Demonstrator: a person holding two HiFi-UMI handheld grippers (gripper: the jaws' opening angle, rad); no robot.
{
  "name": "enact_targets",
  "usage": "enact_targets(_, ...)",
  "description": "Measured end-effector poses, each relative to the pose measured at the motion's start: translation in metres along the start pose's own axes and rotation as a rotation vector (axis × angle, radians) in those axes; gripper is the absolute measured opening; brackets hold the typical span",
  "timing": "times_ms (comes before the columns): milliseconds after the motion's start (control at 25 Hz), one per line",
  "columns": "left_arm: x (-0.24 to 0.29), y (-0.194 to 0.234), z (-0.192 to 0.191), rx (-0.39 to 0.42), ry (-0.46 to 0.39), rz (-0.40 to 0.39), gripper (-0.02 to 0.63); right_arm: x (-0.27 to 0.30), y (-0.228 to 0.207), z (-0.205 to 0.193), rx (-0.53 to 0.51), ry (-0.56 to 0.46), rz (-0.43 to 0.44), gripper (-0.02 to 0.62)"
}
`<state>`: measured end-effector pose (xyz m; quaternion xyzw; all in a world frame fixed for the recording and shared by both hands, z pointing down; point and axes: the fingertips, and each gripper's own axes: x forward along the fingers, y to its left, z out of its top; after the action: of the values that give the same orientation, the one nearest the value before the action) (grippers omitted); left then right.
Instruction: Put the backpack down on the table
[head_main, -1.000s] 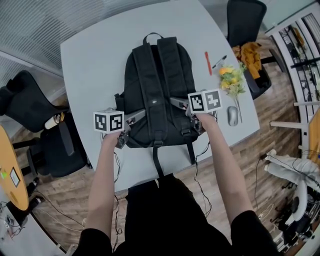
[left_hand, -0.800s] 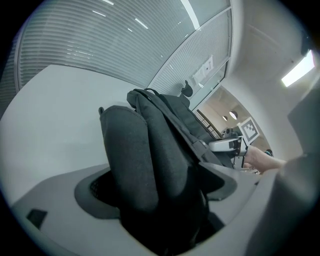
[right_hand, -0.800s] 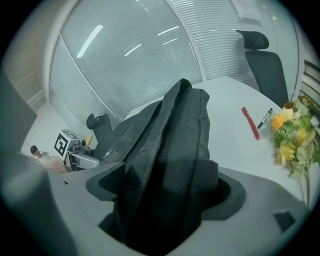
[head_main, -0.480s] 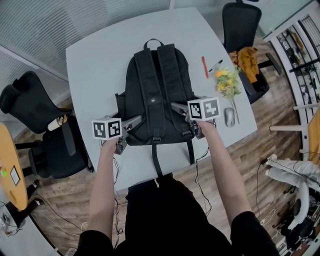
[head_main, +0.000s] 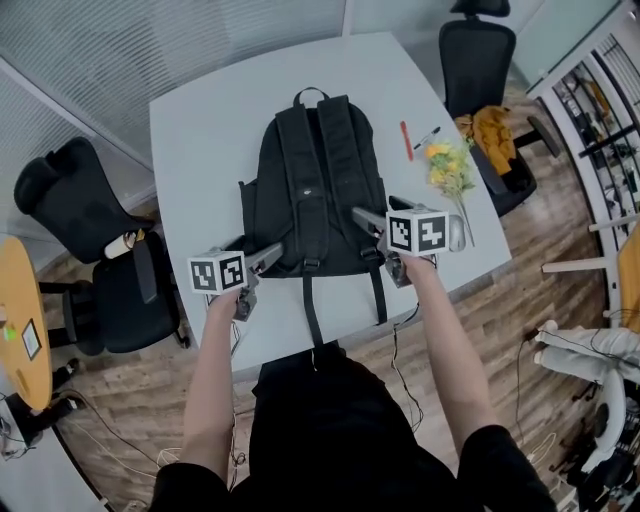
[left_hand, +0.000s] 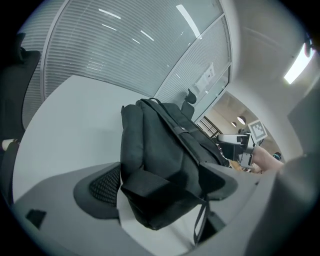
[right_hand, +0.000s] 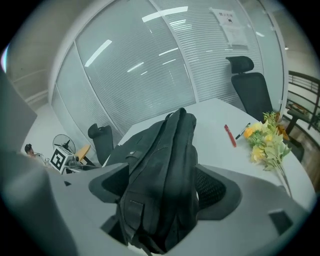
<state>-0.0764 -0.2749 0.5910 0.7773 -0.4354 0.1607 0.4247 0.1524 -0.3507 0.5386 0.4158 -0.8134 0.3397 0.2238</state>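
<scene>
A black backpack (head_main: 315, 190) lies flat on the grey table (head_main: 205, 120), shoulder straps up and top handle at the far end. Two of its straps hang over the near edge. My left gripper (head_main: 268, 257) hovers at its near left corner, jaws wide after opening a little further; the corner (left_hand: 160, 170) shows between them, with neither pad touching it. My right gripper (head_main: 366, 218) hovers over its near right side. These jaws have just closed a little and still stand apart, the backpack (right_hand: 162, 165) lying between them unpressed.
On the table right of the backpack lie a red pen (head_main: 406, 140), a black marker (head_main: 430, 132), a bunch of yellow flowers (head_main: 450, 170) and a mouse (head_main: 458, 232). Office chairs stand at the left (head_main: 110, 270) and far right (head_main: 478, 45). A glass wall runs behind.
Both grippers have drawn back toward the person and risen, off the sides of the backpack's lower part. The backpack lies where it was on the table.
</scene>
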Motion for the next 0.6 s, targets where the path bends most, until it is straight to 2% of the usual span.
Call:
enact_targets(320,-0.037,-0.028,-0.012,0.058,-0.087,0.015,0.462,-0.042,0.045,-0.016,-0.088,-0.074,0.028,0.385)
enact_targets(600,-0.072,-0.061,-0.014,0.101,-0.156,-0.028,0.46,-0.064,0.1,-0.034,-0.132,-0.116,0.077,0.351)
